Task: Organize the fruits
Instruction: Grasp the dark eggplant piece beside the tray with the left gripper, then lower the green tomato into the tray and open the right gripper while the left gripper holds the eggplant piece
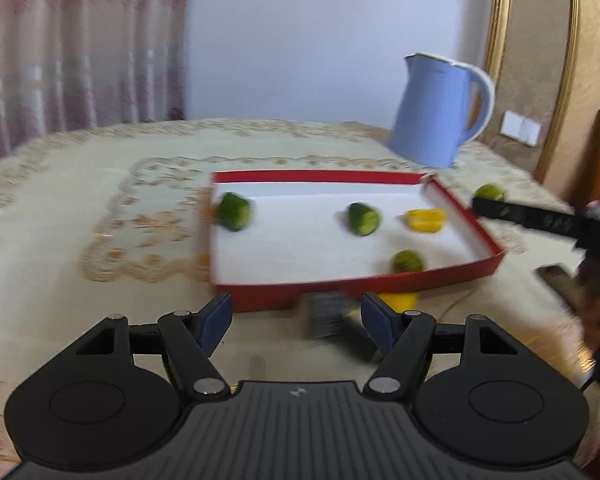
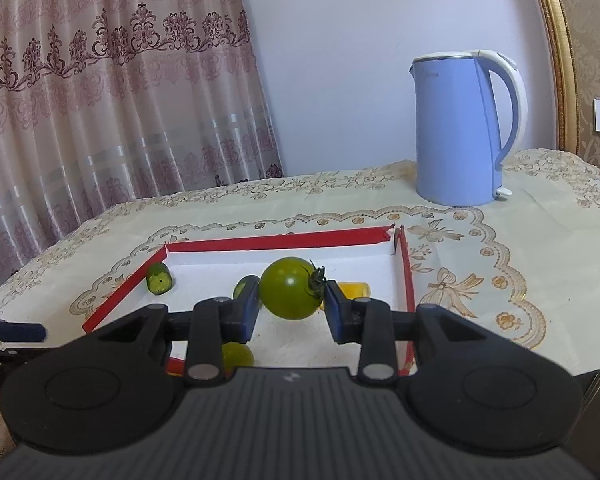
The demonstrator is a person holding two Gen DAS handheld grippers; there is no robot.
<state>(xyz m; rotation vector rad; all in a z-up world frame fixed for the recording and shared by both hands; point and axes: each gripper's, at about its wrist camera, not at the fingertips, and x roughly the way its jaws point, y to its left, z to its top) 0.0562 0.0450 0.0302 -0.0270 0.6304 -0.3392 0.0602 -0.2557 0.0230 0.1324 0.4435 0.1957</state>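
the right gripper (image 2: 292, 304) jaws clamp a green tomato (image 2: 290, 294) above the red tray (image 2: 408, 280), likely mid-delivery, so next lower and release it inside, while the left gripper (image 1: 296, 320) jaws stand open, empty.

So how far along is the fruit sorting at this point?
Partly done. Inside the red tray lie cucumber pieces and a yellow piece. The right gripper is shut on a green tomato above the tray. Left: a yellow piece outside the near wall, by the open left gripper.
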